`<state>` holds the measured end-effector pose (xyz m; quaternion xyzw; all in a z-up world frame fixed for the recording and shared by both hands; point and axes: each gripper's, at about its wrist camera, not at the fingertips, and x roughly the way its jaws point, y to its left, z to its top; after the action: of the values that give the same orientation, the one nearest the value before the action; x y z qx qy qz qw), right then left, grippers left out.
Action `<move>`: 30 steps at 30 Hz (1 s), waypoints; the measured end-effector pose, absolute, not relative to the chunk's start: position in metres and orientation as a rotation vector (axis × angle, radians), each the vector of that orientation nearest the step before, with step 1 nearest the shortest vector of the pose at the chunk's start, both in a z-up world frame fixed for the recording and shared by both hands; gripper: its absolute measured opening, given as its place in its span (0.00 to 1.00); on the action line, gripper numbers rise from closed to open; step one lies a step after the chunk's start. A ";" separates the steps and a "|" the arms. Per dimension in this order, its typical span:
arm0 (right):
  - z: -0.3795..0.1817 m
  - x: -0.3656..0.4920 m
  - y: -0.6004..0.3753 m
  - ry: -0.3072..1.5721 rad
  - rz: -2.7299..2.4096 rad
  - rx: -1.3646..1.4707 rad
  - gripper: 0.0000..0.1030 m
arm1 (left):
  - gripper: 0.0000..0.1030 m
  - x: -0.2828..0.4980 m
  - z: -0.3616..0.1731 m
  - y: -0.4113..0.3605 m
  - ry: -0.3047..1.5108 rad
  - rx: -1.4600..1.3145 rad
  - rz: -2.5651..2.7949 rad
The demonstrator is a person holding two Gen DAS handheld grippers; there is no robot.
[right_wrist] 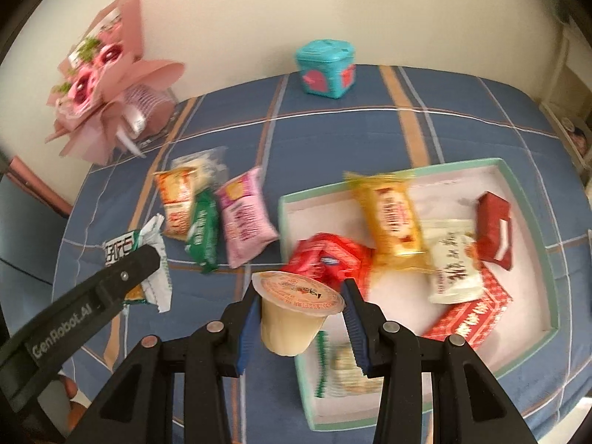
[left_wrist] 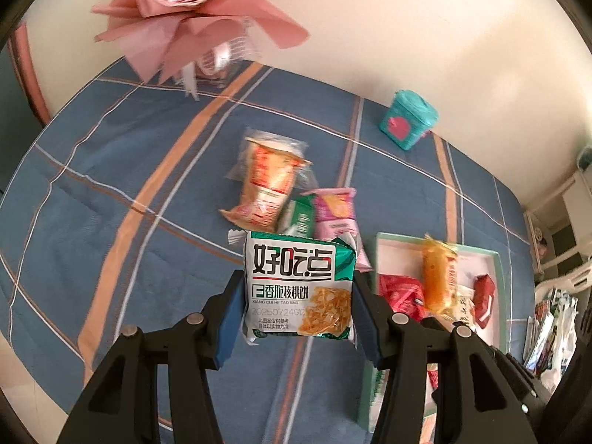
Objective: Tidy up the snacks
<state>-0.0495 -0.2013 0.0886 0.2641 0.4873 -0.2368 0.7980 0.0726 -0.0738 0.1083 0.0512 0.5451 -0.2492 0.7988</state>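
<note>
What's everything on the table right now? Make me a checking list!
Surface: blue plaid cloth covers the table.
Job's things: white tray holds several packets; orange packet, small green packet and pink packet lie outside it.
Clutter: teal box and pink bouquet by the wall.
Grippers: left gripper clamps a green cookie packet; right gripper clamps a jelly cup.
Cables: nothing seen.
Surroundings: cream wall behind.

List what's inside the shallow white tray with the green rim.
Inside the green-rimmed white tray: a yellow wrapped cake, a white packet, a small red pack, a red pouch, a flat red box and a blurred green-edged packet. The jelly cup hides part of the floor.
</note>
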 end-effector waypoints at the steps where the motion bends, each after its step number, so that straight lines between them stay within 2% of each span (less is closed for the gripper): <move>1: 0.089 -0.053 -0.206 1.047 -0.519 0.573 0.44 | 0.54 0.068 0.108 -0.078 1.168 0.117 -0.544; 21: 0.083 -0.158 -0.316 1.016 -0.756 0.740 0.44 | 0.55 -0.037 0.086 -0.182 1.148 0.341 -0.723; 30: 0.076 -0.183 -0.338 1.015 -0.819 0.773 0.44 | 0.55 -0.056 0.073 -0.201 1.156 0.405 -0.754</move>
<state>-0.1828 -0.3378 0.0757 0.3505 0.4602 -0.3714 0.7262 -0.0559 -0.2011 0.0734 0.1855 0.5295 -0.3453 0.7523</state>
